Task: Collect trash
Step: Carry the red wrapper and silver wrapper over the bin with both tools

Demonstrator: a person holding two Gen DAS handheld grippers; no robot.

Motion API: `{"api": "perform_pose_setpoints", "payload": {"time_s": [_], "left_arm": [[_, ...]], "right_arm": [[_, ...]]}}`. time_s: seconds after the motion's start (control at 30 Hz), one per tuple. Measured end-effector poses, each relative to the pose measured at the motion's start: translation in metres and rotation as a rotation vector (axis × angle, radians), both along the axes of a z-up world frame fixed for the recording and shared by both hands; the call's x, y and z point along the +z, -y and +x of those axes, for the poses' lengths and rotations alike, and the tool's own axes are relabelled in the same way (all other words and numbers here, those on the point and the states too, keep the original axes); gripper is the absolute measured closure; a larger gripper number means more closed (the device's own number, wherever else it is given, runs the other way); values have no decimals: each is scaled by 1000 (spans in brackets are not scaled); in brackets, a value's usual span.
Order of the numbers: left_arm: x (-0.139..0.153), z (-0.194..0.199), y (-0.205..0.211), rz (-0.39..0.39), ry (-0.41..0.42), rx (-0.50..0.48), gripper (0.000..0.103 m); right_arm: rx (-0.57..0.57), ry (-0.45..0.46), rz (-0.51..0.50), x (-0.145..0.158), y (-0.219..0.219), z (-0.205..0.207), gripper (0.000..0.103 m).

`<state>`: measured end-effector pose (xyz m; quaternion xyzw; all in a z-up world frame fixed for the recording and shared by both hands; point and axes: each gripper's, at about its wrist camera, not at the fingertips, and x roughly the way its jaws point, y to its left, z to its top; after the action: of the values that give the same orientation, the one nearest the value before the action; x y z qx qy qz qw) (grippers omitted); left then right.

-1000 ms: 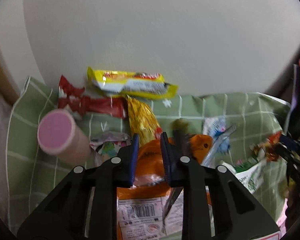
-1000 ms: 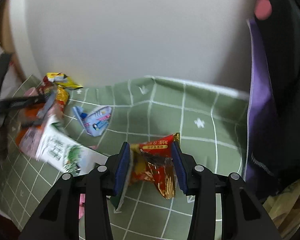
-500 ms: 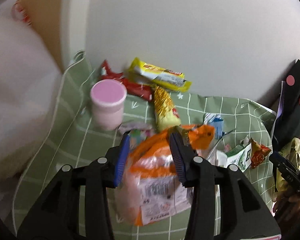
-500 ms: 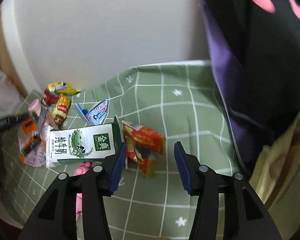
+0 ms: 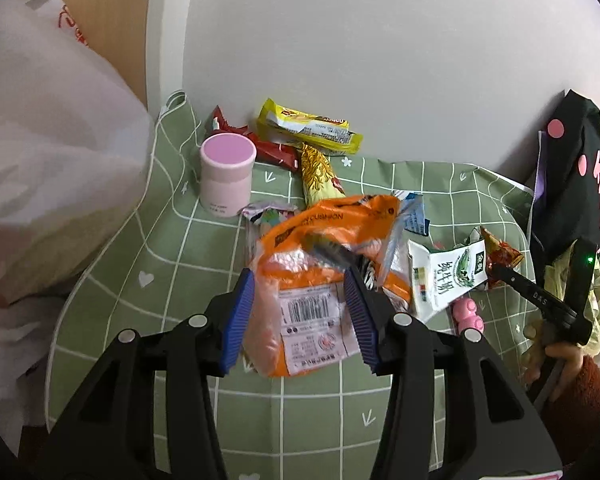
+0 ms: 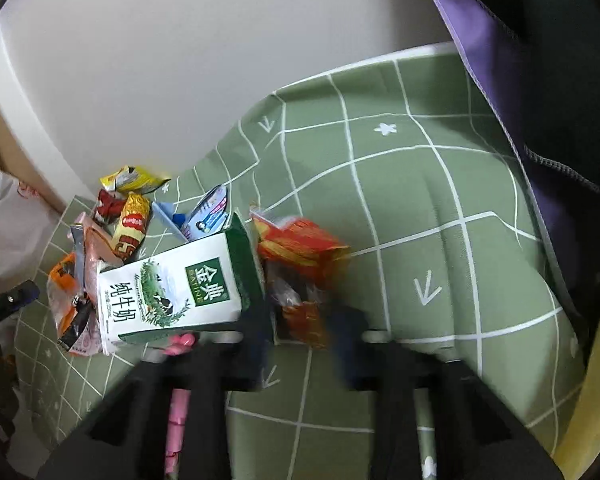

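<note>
Your left gripper (image 5: 304, 316) sat with both blue pads spread wide around the orange bag (image 5: 320, 276), pads just beside its sides; can't tell if they touched it. Bag lay mid-cloth on the green checked tablecloth (image 5: 172, 264), white barcode label facing you, "CUSHION" readable upside down along its top edge. A dark comb-like thing lay across the bag, blurred.

Right of the bag lay a white-green milk carton (image 6: 176, 284) on its side, Chinese print "金典" with "SATINE" under it, plus "纯牛奶". Your right gripper (image 6: 300, 340) was blurred, jaws apart, straddling the near end of the red-orange snack wrapper (image 6: 300, 248), which touched the carton's right side; writing on it unreadable. Something pink (image 6: 178, 340) poked out under the carton's near edge.

Toward the cloth's far edge, by the wall: a yellow wrapper (image 5: 308, 128), a red wrapper (image 5: 268, 150) beside it, and a gold-yellow snack pack (image 5: 320, 176) pointing toward the orange bag; none of their text was legible. A pink-lidded jar (image 5: 228, 176) stood upright near the cloth's far left corner, with small print low on its side too small to read. A blue-white wrapper (image 6: 204, 216) lay behind the carton.

Off the cloth's left edge hung a white plastic bag (image 5: 48, 120) with red print. At the right edge was a black bag (image 5: 580, 168) with pink dots and pink letters, partly "kitt".
</note>
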<state>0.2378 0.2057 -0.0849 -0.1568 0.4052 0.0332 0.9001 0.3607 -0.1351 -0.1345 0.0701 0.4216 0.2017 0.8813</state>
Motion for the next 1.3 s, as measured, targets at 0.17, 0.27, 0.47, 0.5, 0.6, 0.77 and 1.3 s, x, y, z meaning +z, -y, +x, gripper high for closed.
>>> {"api": "perform_pose_setpoints", "payload": {"time_s": [0.17, 0.27, 0.47, 0.5, 0.6, 0.77, 1.3], "left_arm": [[4, 0, 8, -44, 36, -43, 48], [4, 5, 23, -54, 40, -132, 48], [-27, 15, 56, 33, -67, -221, 48], [-35, 17, 59, 33, -94, -215, 49], [-54, 21, 62, 34, -166, -174, 76], [-38, 15, 60, -4, -96, -165, 89], [121, 48, 193, -70, 320, -577, 89]], "right_arm": [[-20, 88, -26, 36, 6, -24, 91], [-34, 116, -26, 59, 14, -32, 91], [-10, 147, -69, 81, 18, -48, 91], [-2, 152, -81, 82, 17, -50, 91], [14, 151, -93, 83, 16, -55, 91], [20, 181, -130, 91, 18, -67, 91], [-196, 370, -171, 163, 103, -125, 91]]}}
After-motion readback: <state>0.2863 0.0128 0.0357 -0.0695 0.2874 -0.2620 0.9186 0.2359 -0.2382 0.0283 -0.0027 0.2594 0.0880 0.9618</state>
